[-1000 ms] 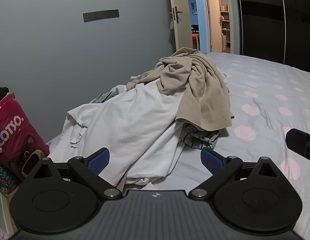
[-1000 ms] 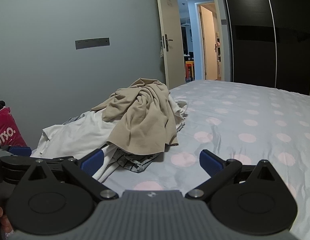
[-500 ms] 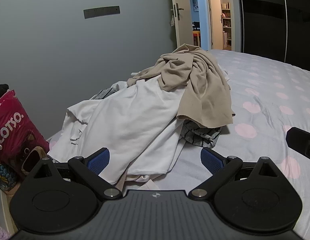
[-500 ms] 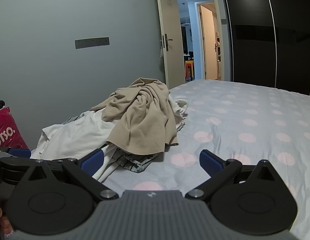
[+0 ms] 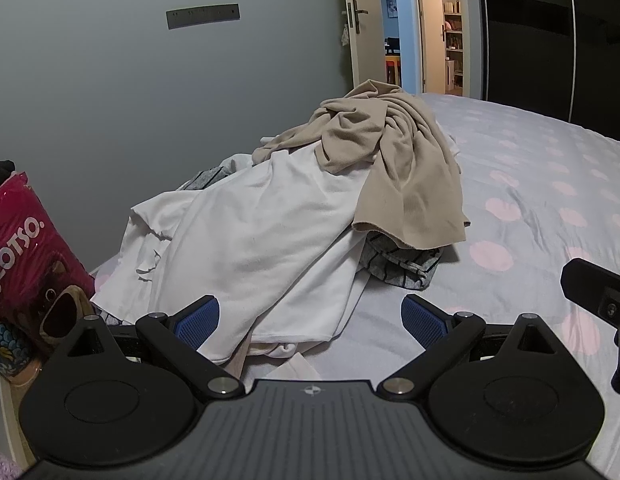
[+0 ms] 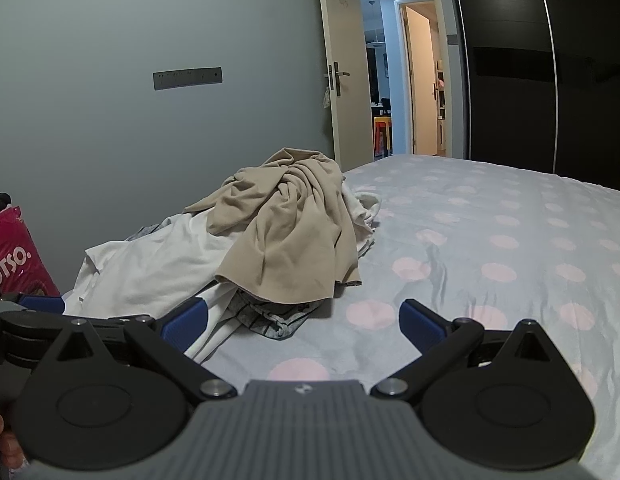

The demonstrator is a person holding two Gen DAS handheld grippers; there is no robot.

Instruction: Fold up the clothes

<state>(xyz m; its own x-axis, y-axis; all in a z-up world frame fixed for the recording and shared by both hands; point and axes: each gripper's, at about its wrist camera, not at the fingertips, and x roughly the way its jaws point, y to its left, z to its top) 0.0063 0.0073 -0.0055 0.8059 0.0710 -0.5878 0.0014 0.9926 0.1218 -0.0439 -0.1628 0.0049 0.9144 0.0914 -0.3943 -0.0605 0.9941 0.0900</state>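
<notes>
Both the left claw (image 5: pixel 310 318) and the right claw (image 6: pixel 304 320) are wide open and hold nothing. The crumpled beige cotton garment (image 5: pixel 394 168) lies ahead of them on a white cloth (image 5: pixel 262 232), on the dotted bed (image 6: pixel 490 248).

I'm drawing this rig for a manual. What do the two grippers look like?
Both match. The left gripper and right gripper each have black linkage arms with silver pivot bolts, round black discs at either side, a ribbed grey centre plate with a small emblem, and blue textured fingertip pads. No cables or sleeves show.
</notes>
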